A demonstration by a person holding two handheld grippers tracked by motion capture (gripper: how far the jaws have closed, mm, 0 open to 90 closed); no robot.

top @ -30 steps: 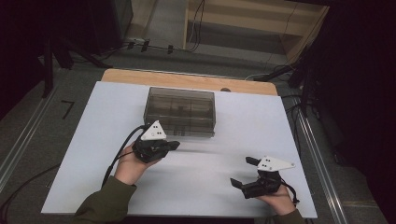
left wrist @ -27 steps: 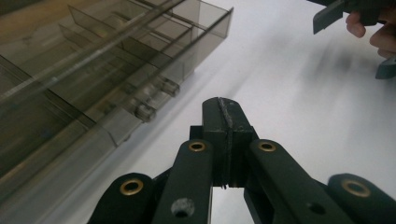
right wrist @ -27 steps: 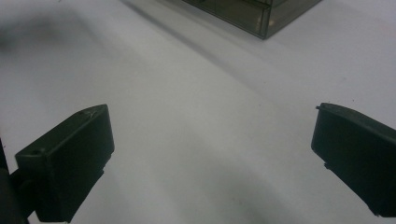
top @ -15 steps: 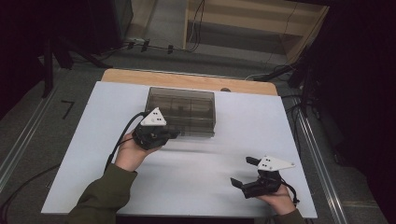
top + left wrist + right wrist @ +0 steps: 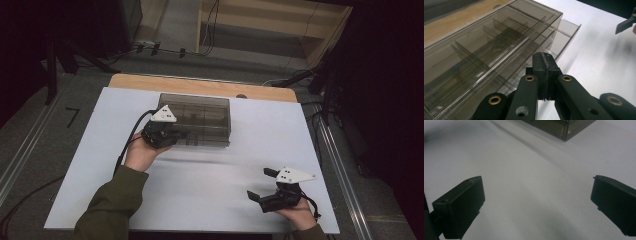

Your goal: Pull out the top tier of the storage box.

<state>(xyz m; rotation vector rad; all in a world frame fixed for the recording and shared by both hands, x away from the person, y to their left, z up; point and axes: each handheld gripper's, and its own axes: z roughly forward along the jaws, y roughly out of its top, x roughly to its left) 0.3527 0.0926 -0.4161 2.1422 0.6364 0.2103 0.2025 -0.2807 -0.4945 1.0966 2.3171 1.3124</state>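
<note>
On the sheet, smoky clear divided box (image 5: 202, 117).

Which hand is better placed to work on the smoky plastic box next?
Left. The left gripper, jaws shut, is right at the front edge of the compartment box. The right gripper, jaws open, sits near the table's near edge, well apart from the box.

Left tongs (image 5: 545, 72) closed, right tongs (image 5: 537, 205) wide

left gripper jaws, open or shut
Shut: in the left gripper view the left gripper has its two black jaws pressed together with nothing between them, beside the smoky plastic box.
</note>
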